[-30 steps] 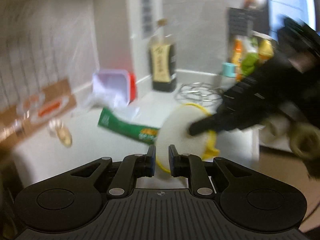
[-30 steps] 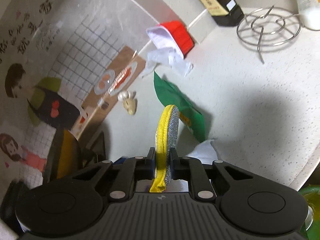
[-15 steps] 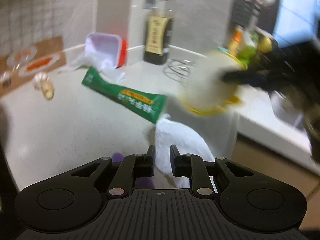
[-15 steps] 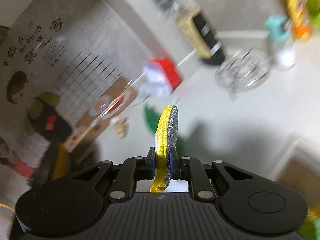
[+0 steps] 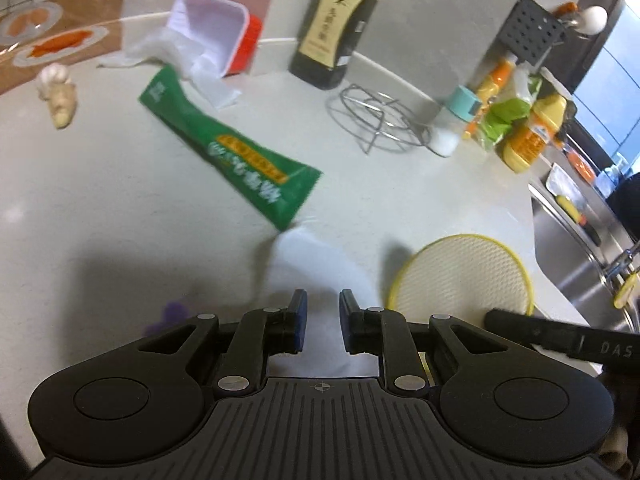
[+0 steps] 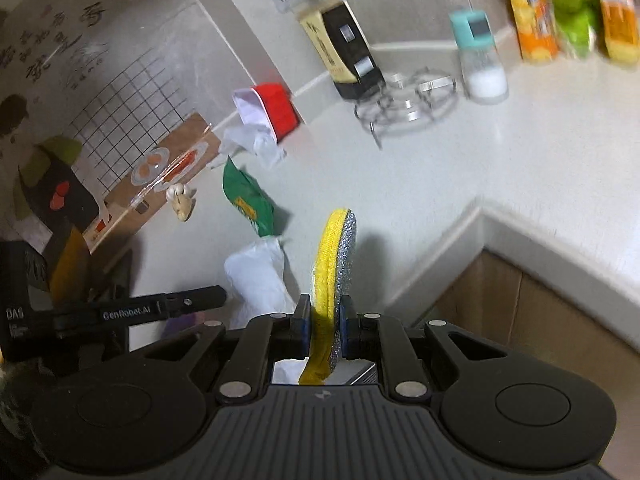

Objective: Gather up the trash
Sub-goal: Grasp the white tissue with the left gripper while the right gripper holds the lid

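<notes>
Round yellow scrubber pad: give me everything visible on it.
The scrubber pad is a round disc: yellow cloth rim and pale mesh face on one side, glittery silver on the other. The right gripper is shut on its lower edge, holding it on edge above the white counter, with a yellow tab hanging below the fingers.

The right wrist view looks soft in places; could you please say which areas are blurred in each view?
Right wrist view: the bottles at top right are smeared, while the yellow scouring pad in the right claw stays sharp. Left wrist view: the green packet and white tissue are soft.
</notes>
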